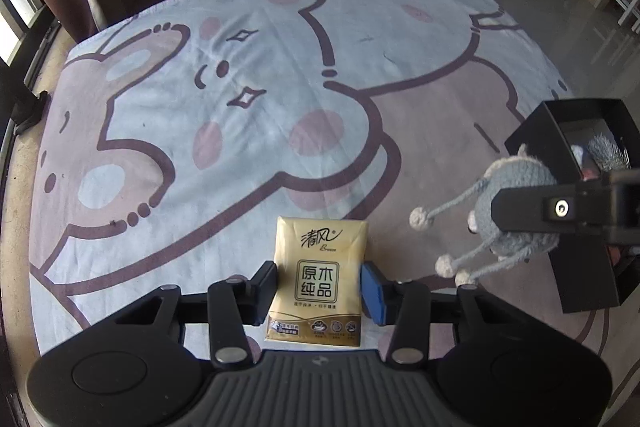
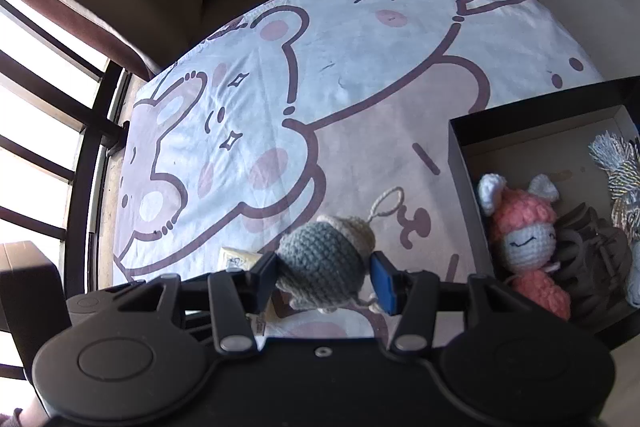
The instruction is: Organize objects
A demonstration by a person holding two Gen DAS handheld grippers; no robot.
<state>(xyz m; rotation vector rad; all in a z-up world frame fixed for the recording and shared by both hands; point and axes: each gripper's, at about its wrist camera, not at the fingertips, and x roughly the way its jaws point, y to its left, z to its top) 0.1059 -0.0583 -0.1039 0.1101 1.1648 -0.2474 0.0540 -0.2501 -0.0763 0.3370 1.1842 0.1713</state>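
Floor covered by a cartoon-bear sheet, pale blue and mauve with dark outlines; window bars at left in the right wrist view, dark furniture along the far edge.

Left gripper: pointing steeply down. Tissue pack, yellow with printed characters, sits upright between the two fingers. Left finger's pad meets the pack's edge; blue pad of the other finger lies against the opposite edge. Jaws partly closed, gripping the pack by its sides. Pack's far end projects beyond the fingertips over the sheet.

Right gripper: jaws partly closed on a grey crochet toy. Toy body fills the gap between the fingers; its loop cord trails forward over the sheet. From the left wrist view the same toy hangs in the air with its string limbs and ball feet dangling, just beside the black box.

Box stands on the sheet to the right of the right gripper, open-topped. Inside: a pink crochet doll with white ears, a silver tassel, a dark brown item, not identifiable. Grey toy is outside the box, near its left wall.
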